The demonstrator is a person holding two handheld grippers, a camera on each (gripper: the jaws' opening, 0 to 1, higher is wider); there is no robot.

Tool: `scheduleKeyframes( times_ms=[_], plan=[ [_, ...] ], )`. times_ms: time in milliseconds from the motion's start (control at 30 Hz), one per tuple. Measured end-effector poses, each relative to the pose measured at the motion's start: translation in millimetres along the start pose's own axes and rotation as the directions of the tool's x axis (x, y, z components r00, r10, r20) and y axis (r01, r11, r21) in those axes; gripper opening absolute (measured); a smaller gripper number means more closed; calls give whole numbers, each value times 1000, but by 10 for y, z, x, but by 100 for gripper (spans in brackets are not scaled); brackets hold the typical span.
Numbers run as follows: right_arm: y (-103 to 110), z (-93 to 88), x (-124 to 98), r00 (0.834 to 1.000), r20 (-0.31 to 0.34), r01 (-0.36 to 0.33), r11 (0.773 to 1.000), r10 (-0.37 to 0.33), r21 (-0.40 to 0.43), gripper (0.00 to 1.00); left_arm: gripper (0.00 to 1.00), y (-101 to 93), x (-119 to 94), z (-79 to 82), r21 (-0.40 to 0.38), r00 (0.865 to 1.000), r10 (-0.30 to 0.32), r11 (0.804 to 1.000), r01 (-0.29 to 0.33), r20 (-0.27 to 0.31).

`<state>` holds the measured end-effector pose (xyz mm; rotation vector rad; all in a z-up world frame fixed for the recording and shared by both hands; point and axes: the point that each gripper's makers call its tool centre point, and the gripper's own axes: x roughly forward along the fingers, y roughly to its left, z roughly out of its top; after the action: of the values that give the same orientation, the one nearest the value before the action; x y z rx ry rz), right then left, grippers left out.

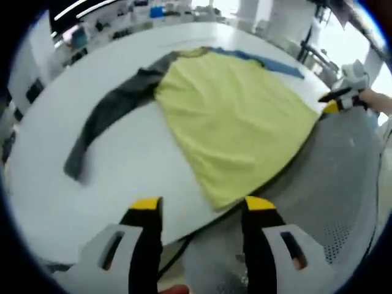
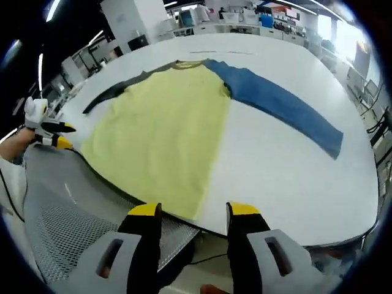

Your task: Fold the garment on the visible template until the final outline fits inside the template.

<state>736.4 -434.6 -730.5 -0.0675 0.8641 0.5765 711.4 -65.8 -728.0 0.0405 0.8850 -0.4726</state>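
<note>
A long-sleeved shirt lies spread flat on the white table, with a yellow body, a grey sleeve and a blue sleeve. Its hem hangs near the table's near edge. My left gripper hovers open just off that edge, by the hem's corner, nothing between its yellow-tipped jaws. My right gripper is open too, above the hem's other corner. In the left gripper view the right gripper comes in at the far right; the left gripper appears at the left of the right gripper view.
A grey mesh chair back stands between the two grippers against the table edge. Benches, shelves and equipment line the room behind the table. A cable hangs under the table edge.
</note>
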Motion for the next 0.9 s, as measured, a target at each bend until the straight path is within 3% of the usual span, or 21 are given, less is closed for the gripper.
scheduleKeyframes(
  times_ms=[100, 133, 233, 333, 400, 567, 667, 800, 900],
  plan=[
    [44, 186, -21, 996, 85, -18, 999, 13, 50, 57, 65, -53, -55, 195, -169, 989, -46, 983, 70, 141],
    [65, 260, -29, 993, 119, -32, 997, 23, 73, 59, 67, -60, -98, 309, -210, 976, -45, 973, 91, 214],
    [92, 422, -48, 980, 196, -55, 993, 34, 107, 63, 72, -49, -179, 457, -282, 946, -54, 948, 149, 319],
    [143, 531, -81, 970, 237, -81, 991, 54, 107, 67, 79, -20, -307, 681, -340, 898, -31, 919, 198, 438],
    [179, 612, -108, 963, 263, -88, 992, 62, 87, 70, 85, -12, -386, 800, -333, 870, -25, 918, 215, 493],
    [238, 733, -163, 953, 293, -93, 995, 76, 45, 73, 98, 0, -485, 943, -312, 843, -9, 927, 209, 538],
    [230, 795, -208, 946, 314, -88, 996, 74, 32, 75, 99, -31, -516, 994, -289, 842, -25, 933, 213, 539],
    [209, 936, -313, 926, 373, -72, 997, 64, 8, 78, 99, -171, -581, 1126, -241, 825, -53, 944, 225, 563],
    [180, 983, -352, 919, 389, -63, 998, 58, 1, 79, 99, -255, -617, 1212, -206, 811, -69, 952, 228, 580]
  ],
)
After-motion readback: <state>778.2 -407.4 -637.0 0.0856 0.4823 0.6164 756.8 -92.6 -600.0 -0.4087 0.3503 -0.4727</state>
